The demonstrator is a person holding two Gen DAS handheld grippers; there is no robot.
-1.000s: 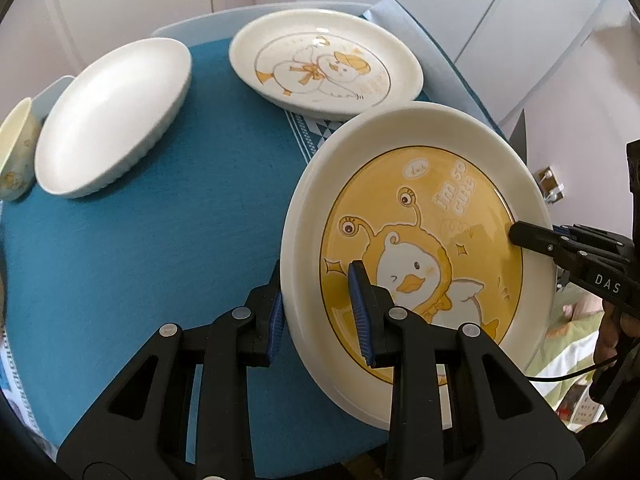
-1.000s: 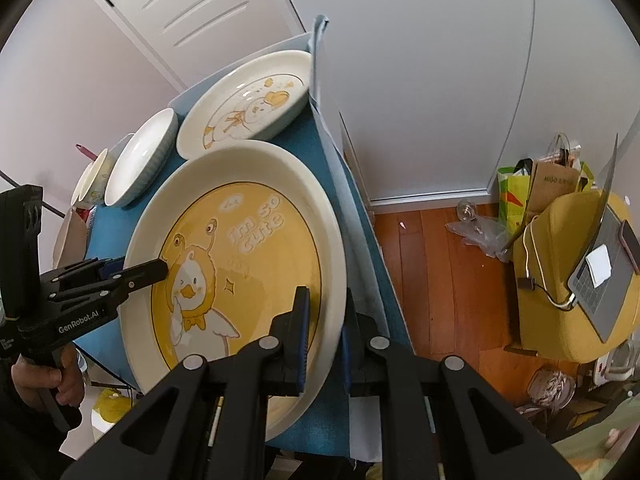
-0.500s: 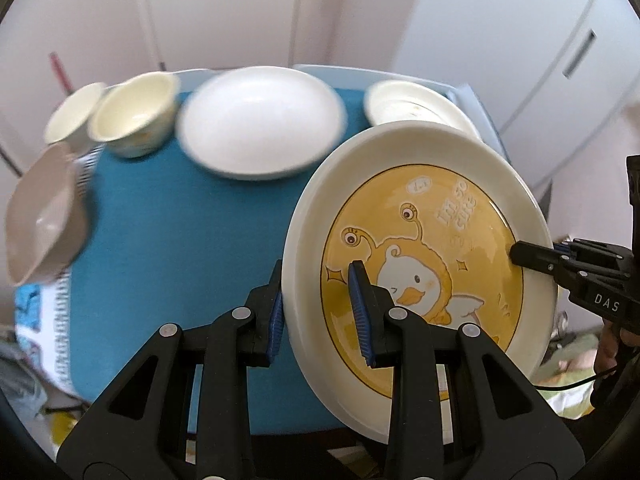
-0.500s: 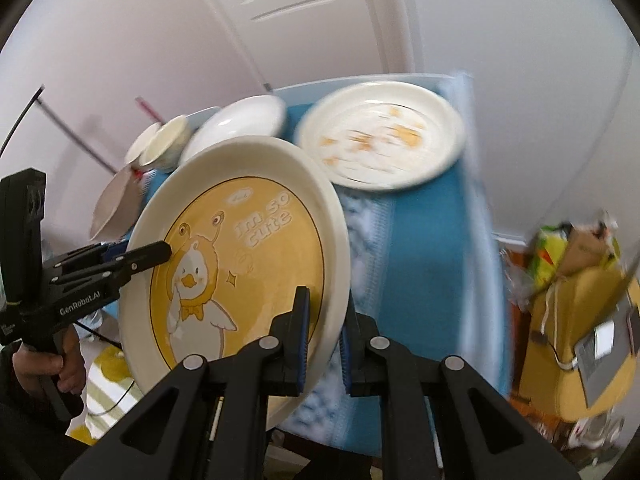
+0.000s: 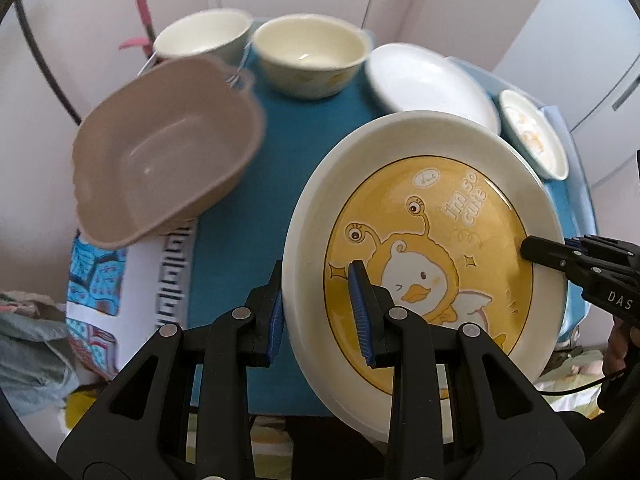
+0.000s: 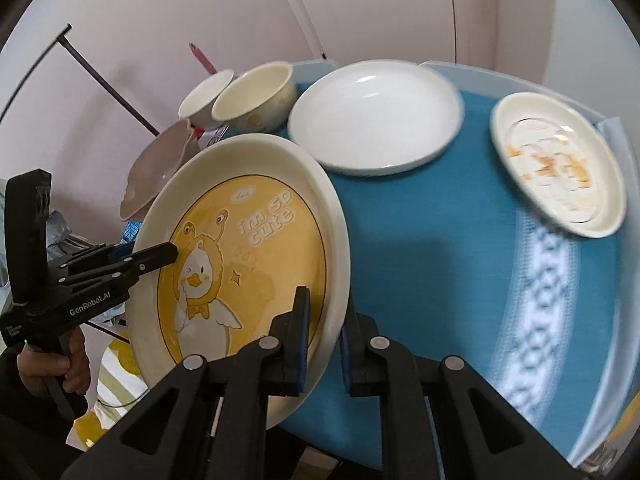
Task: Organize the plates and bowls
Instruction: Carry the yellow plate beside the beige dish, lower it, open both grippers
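We grip the yellow duck plate point(image 5: 424, 216) with both tools, left tool point(image 5: 320, 308) clamped on its lower-left rim, right tool point(image 6: 324, 340) on its lower-right rim, above the blue table point(image 6: 432, 264)

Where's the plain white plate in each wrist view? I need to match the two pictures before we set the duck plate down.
Left wrist: plain white plate sits upper right, partly hidden behind the held duck plate's top rim.
Right wrist: plain white plate sits upper centre, fully visible on the blue cloth.
Shared landmark: the cream bowl stands just left of it in both views.
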